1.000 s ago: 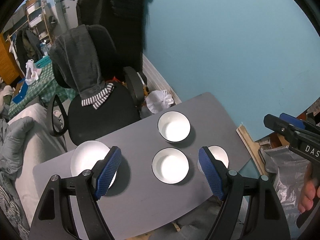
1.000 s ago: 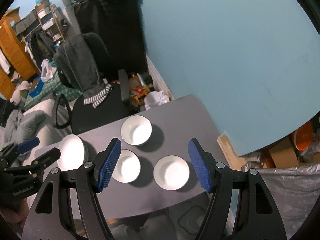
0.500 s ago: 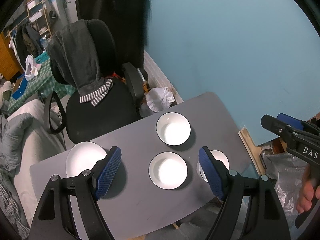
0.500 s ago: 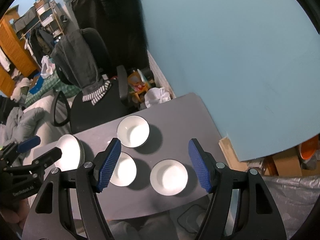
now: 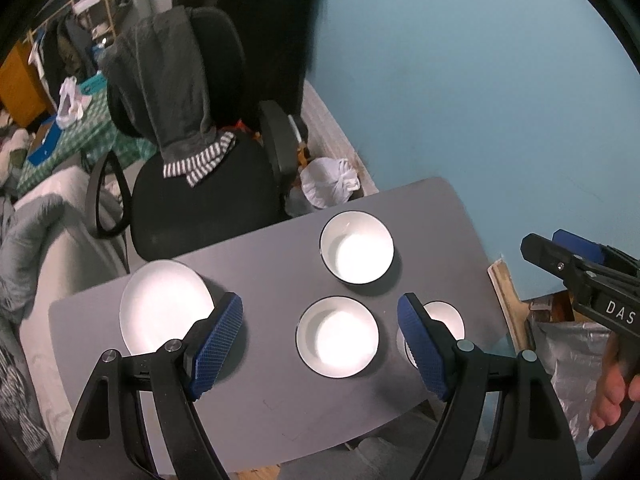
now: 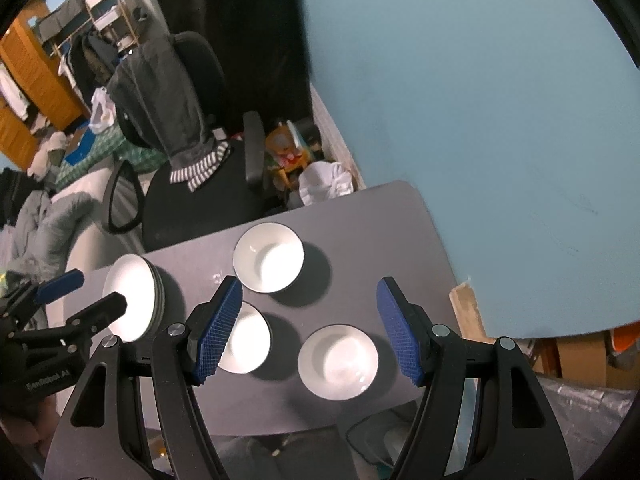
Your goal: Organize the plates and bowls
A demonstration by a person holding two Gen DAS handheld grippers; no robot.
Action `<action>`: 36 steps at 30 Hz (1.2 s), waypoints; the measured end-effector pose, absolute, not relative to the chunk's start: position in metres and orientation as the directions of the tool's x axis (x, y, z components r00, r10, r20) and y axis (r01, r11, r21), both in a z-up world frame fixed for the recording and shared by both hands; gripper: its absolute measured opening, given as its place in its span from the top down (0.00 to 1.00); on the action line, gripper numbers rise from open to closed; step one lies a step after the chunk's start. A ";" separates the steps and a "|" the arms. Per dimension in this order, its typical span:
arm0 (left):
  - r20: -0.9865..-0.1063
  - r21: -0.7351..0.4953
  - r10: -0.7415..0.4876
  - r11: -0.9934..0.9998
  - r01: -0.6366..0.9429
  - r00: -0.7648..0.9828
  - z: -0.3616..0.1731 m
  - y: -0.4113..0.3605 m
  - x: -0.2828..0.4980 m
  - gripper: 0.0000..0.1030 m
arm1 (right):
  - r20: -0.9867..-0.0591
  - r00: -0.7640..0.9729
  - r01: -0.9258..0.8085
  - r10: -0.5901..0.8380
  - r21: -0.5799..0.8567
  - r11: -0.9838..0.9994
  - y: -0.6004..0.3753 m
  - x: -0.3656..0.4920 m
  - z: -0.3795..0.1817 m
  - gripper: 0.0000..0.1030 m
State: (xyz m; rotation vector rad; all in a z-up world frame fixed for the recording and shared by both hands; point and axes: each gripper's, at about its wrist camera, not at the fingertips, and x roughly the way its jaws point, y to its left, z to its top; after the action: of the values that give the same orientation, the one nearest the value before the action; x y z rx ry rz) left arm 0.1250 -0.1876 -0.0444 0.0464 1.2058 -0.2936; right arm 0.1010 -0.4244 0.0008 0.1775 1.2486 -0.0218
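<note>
Both of my grippers have moved a little over the gray counter [image 5: 436, 216], and the dishes now sit a bit lower in my view, with my left fingers [image 5: 218, 346] and right fingers [image 6: 394, 332] open wide and holding nothing. Going big to small, the stack of plates [image 6: 134, 296] sits near the left edge, and the three bowls [image 6: 268, 258] [image 6: 338, 361] [image 6: 246, 338] sit apart in the middle. If I come down crooked, I think a smooth bowl could slip, bump another, or slide off the near edge and break.
</note>
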 end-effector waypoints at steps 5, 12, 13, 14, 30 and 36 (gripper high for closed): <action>-0.936 -0.104 -0.169 0.971 0.215 0.309 -0.057 -0.184 0.127 0.21 | -0.951 0.293 0.079 0.101 0.129 0.988 -0.424 0.109 -0.009 0.33; -0.948 -0.072 -0.129 0.977 0.199 0.292 -0.075 -0.183 0.128 0.21 | -0.958 0.257 0.034 0.130 0.144 0.989 -0.421 0.121 -0.025 0.33; -0.950 -0.068 -0.124 0.978 0.197 0.287 -0.078 -0.183 0.128 0.21 | -0.958 0.250 0.027 0.139 0.150 0.988 -0.421 0.123 -0.029 0.33; -0.952 -0.066 -0.120 0.979 0.194 0.281 -0.082 -0.182 0.129 0.21 | -0.959 0.244 0.021 0.144 0.153 0.988 -0.420 0.125 -0.032 0.33; -0.986 -0.056 -0.077 0.988 0.142 0.145 -0.166 -0.171 0.129 0.21 | -0.972 0.045 -0.107 0.232 0.226 0.968 -0.395 0.137 -0.133 0.33; -0.989 -0.055 -0.072 0.989 0.137 0.127 -0.187 -0.173 0.129 0.21 | -0.956 -0.020 -0.116 0.294 0.294 0.949 -0.387 0.132 -0.163 0.33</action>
State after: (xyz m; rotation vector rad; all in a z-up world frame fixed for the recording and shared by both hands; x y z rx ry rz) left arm 0.1289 -0.1726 -0.1871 0.0538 1.4353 -0.1526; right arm 0.1320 -0.3869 -0.1632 0.1417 1.5589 0.3278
